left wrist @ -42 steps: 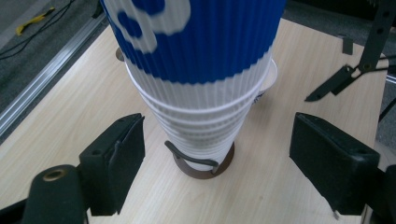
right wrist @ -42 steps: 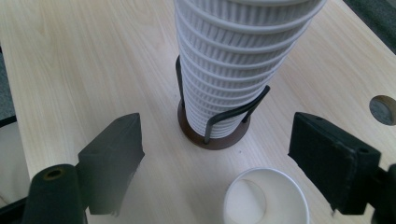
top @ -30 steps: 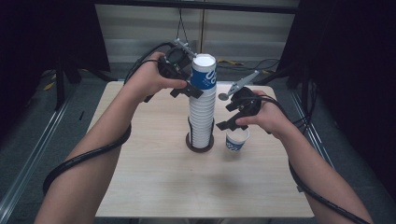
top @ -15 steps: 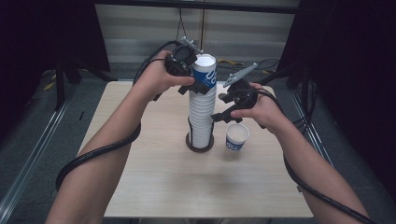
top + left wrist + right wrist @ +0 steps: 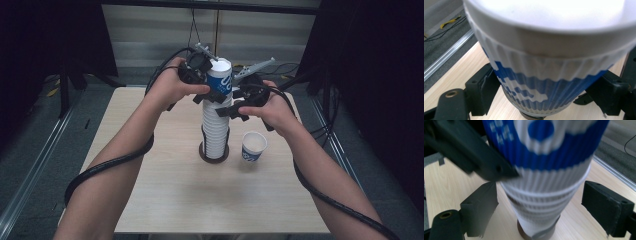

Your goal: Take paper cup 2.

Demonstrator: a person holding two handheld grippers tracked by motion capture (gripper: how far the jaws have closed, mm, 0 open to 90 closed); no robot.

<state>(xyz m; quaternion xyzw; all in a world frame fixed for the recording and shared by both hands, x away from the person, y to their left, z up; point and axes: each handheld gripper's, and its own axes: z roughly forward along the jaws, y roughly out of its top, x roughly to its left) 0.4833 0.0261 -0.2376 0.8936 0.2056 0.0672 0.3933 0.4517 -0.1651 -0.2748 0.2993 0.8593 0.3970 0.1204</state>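
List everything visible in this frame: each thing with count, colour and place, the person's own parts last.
cup stack: one tall stack, white, table centre, standing in the holder
top cup: one, white and blue, at the top of the stack, between the left gripper's jaws
holder: one, dark, round base with uprights, under the stack
single cup: one, white with blue print, upright on the table beside the stack's base, apart from it
table: one, light wood
left gripper: one, black, pads against the top cup's sides
right gripper: one, black, jaws either side of the stack below the top cup, gaps visible in the right gripper view; they have just been opening
cables: two, black, along the forearms
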